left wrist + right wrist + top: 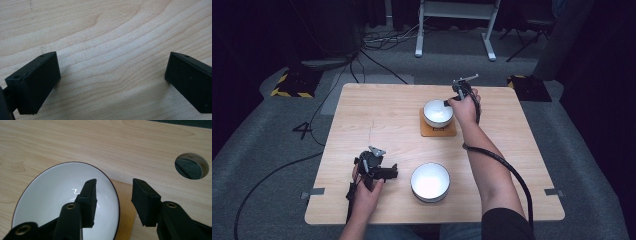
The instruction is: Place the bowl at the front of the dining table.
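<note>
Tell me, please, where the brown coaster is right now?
In the high view, the brown coaster lies right of the table's centre, under the far white bowl.

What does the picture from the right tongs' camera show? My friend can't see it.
The right tongs stand open astride the rim of a white bowl, one black jaw inside and one outside. The bowl sits on a brown coaster on a pale wooden table.

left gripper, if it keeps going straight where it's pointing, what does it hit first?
Most likely the bare wooden table: the left gripper stands open with nothing between its jaws and only tabletop ahead. How close it already is can't be judged.
</note>
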The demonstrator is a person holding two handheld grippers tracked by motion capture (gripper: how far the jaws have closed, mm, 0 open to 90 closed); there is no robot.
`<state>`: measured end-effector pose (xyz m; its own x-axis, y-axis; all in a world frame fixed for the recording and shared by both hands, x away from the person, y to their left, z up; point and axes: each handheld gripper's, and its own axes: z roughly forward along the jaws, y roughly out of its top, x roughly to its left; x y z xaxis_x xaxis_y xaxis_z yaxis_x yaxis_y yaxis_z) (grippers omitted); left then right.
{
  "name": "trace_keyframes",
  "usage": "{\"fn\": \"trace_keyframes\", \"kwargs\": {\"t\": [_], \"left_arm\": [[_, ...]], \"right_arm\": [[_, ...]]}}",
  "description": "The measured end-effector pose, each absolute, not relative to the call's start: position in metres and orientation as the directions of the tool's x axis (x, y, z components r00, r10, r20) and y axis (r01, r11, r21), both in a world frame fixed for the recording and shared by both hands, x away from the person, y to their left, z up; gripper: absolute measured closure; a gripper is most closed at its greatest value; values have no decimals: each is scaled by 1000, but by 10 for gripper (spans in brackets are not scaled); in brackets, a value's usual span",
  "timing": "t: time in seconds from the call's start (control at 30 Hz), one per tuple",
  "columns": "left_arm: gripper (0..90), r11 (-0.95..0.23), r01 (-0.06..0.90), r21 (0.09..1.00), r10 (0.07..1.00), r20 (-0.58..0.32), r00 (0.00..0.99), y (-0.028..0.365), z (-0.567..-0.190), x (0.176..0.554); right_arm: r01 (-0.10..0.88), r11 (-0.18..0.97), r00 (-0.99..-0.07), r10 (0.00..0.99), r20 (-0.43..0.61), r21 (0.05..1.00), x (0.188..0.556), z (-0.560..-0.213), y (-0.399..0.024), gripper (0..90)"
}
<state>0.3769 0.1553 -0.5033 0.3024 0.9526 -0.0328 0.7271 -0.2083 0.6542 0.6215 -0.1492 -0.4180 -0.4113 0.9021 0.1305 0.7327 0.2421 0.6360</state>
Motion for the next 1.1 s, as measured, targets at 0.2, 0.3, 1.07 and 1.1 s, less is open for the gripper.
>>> {"fn": "trace_keyframes", "kwargs": {"t": [0.2, 0.3, 1.07, 1.1], "left_arm": [[1, -209, 727, 655, 953, -32, 303, 155, -503, 377], [1, -209, 726, 655, 953, -31, 302, 155, -503, 377], [1, -209, 727, 654, 952, -33, 303, 155, -503, 377], [1, -210, 727, 654, 953, -28, 301, 155, -503, 377]], "right_arm": [[691, 281, -467, 877, 115, 666, 614, -403, -148, 529], [675, 296, -493, 863, 114, 676, 609, -395, -147, 518], [577, 386, -660, 740, 132, 720, 536, -341, -181, 482], [580, 384, -661, 737, 141, 719, 533, -342, -184, 482]]}}
